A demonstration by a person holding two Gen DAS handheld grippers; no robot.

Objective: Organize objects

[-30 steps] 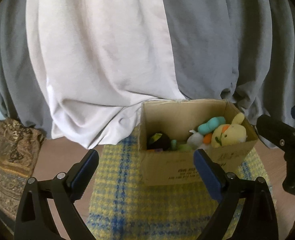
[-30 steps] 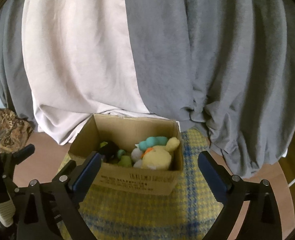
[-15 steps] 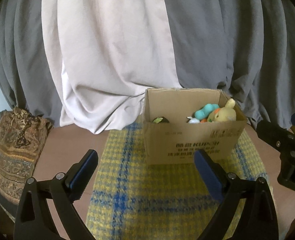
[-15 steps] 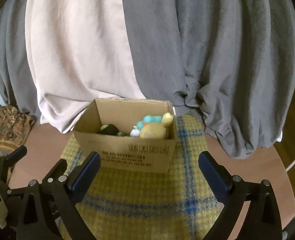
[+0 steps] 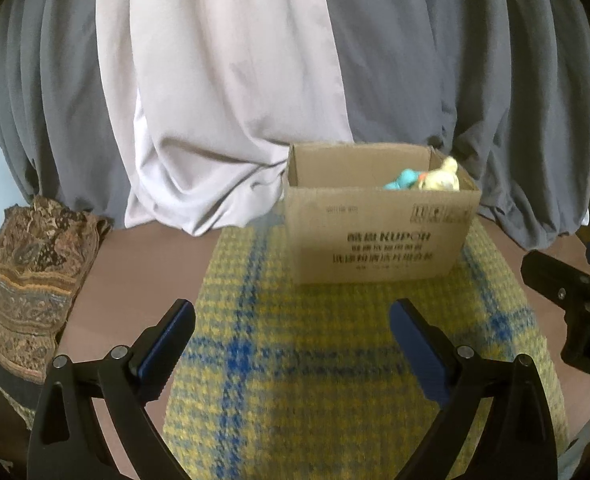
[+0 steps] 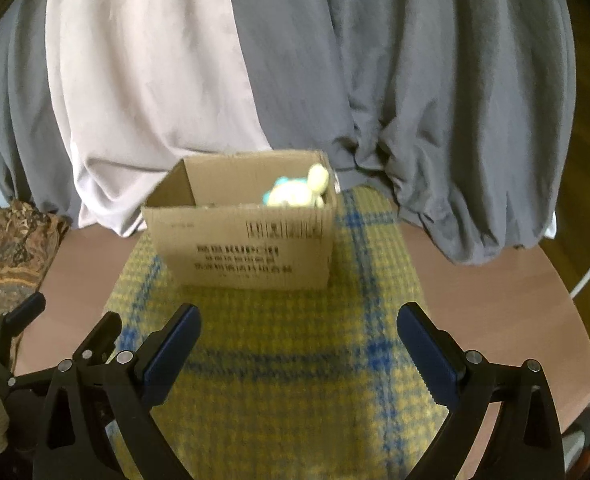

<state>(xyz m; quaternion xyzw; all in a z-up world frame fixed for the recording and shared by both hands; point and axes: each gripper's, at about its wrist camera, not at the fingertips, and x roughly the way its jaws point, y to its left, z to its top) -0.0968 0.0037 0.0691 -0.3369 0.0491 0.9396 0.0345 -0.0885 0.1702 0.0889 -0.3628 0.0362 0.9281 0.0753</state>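
Note:
A brown cardboard box (image 5: 379, 236) (image 6: 247, 248) with printed lettering stands at the far end of a yellow and blue checked cloth (image 5: 335, 360) (image 6: 295, 360). Soft toys peek over its rim: a yellow plush (image 5: 441, 178) (image 6: 315, 182) and a teal one (image 5: 403, 180) (image 6: 285, 192). My left gripper (image 5: 291, 344) hovers open over the cloth, well short of the box, with nothing between its blue pads. My right gripper (image 6: 297, 348) is likewise open and holds nothing. Part of the right gripper (image 5: 575, 304) shows at the left wrist view's right edge.
The cloth lies on a round brown table (image 5: 135, 280) (image 6: 495, 300). Grey and pale drapes (image 5: 235, 80) (image 6: 415, 100) hang close behind the box. A patterned brown fabric bundle (image 5: 27, 280) (image 6: 3, 248) sits at the table's left edge.
Both grippers have pulled back and dropped lower, so the box looks farther off and its inside is mostly hidden behind its front wall. Both stayed open.

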